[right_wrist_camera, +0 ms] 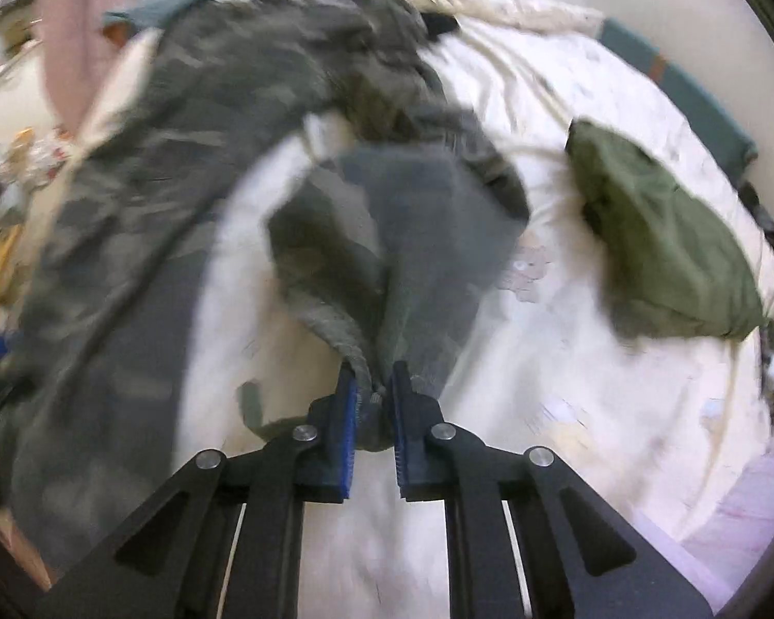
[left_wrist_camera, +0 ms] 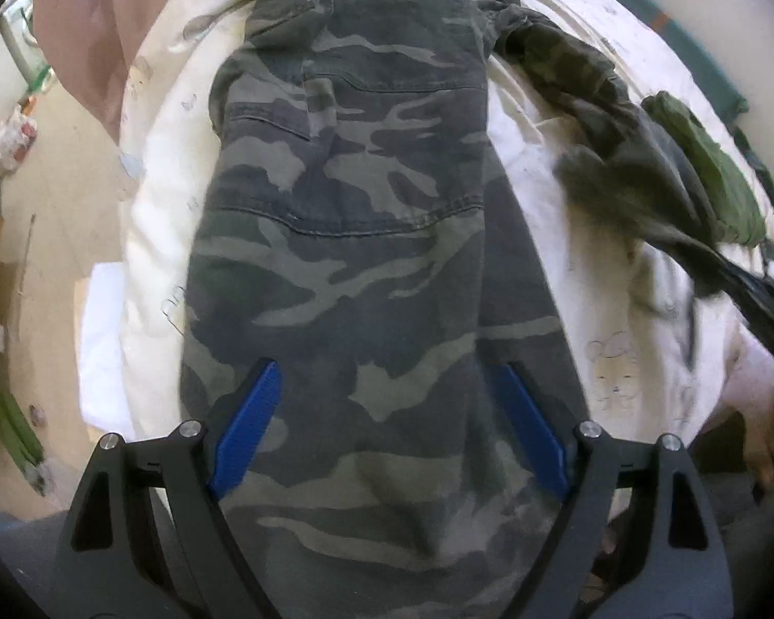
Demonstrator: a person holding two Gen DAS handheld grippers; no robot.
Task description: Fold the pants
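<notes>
Blue pads of right gripper (right_wrist_camera: 374, 392) pinched tight on hem of one camo leg, lifted off the white bedding (right_wrist_camera: 567, 361). Left gripper (left_wrist_camera: 387, 397) wide apart, nothing held, hovering over the pants (left_wrist_camera: 345, 180) spread flat on bed. Risk: thin pinch slips out w/ fast pull, or leg drags & bunches the flat part. Both grippers point steeply down
</notes>
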